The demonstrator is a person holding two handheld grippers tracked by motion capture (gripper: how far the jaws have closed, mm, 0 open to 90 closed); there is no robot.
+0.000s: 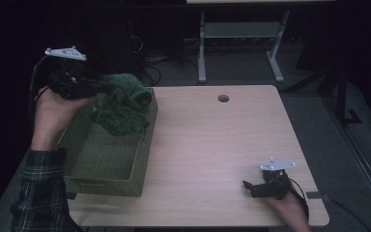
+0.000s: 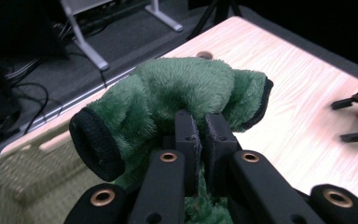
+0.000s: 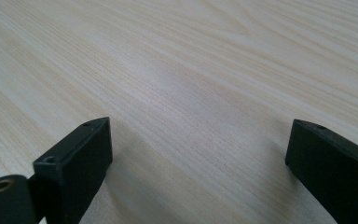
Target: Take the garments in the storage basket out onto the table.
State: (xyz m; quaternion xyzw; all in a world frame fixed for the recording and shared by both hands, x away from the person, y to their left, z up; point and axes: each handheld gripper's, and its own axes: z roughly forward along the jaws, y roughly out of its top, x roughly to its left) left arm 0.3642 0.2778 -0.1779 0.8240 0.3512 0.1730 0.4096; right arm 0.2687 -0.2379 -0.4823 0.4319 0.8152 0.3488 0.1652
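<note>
A fuzzy green garment with black cuffs [image 1: 124, 102] hangs over the far end of an olive woven basket [image 1: 107, 159] at the table's left. My left gripper [image 1: 107, 87] is shut on the garment's upper edge and holds it above the basket. In the left gripper view the jaws pinch the green plush [image 2: 182, 88] tightly, left gripper [image 2: 200, 135]. My right gripper [image 1: 249, 188] rests low at the table's front right, open, with its jaws wide apart over bare wood; right gripper [image 3: 200, 154] has nothing between the fingers.
The light wooden table [image 1: 212, 145] has a round cable hole [image 1: 223, 98] near its far edge. Behind the table stand a white desk frame [image 1: 241, 38] and cables on a dark floor. The basket's near half holds nothing visible.
</note>
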